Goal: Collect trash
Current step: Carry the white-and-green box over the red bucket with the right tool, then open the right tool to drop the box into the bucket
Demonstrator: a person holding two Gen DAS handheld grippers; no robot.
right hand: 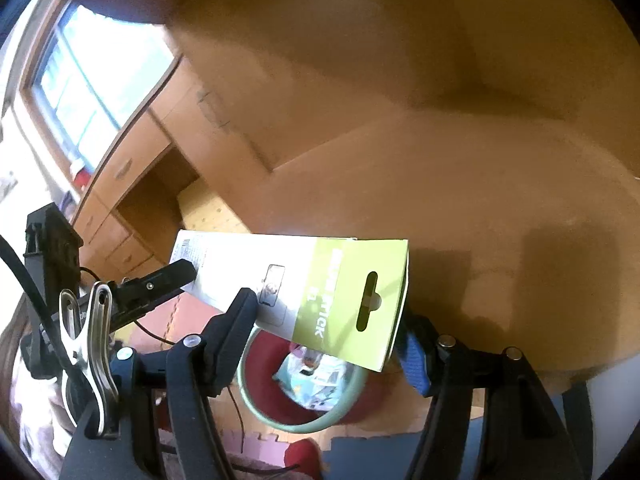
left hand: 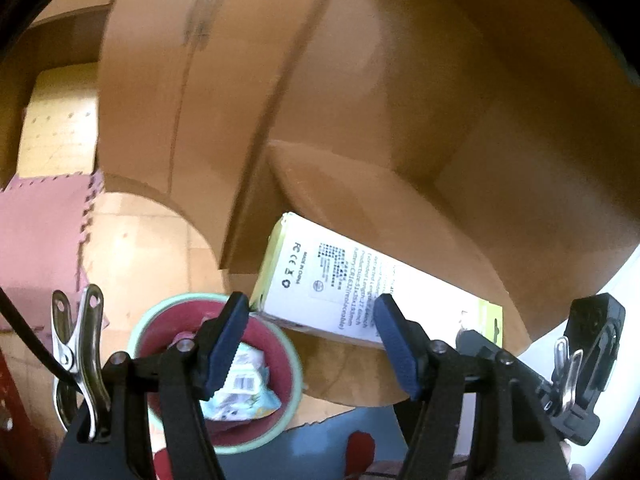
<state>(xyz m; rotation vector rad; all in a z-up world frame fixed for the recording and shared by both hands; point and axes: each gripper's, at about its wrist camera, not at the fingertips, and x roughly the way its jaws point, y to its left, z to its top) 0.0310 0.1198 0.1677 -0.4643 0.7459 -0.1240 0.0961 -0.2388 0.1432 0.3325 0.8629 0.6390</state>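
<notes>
A white and lime-green cardboard product box is held in the air above a red bin with a pale green rim. My right gripper is shut on the box's green end. In the left wrist view the same box lies between the fingers of my left gripper, which is open around its lower edge; contact is unclear. The bin sits below at lower left and holds a crumpled light-blue wrapper, also visible in the right wrist view.
A large brown cardboard box with raised flaps fills the background. Pink foam mat tiles and a tiled floor lie at left. A wooden desk with drawers stands under a window. A black cable hangs near the bin.
</notes>
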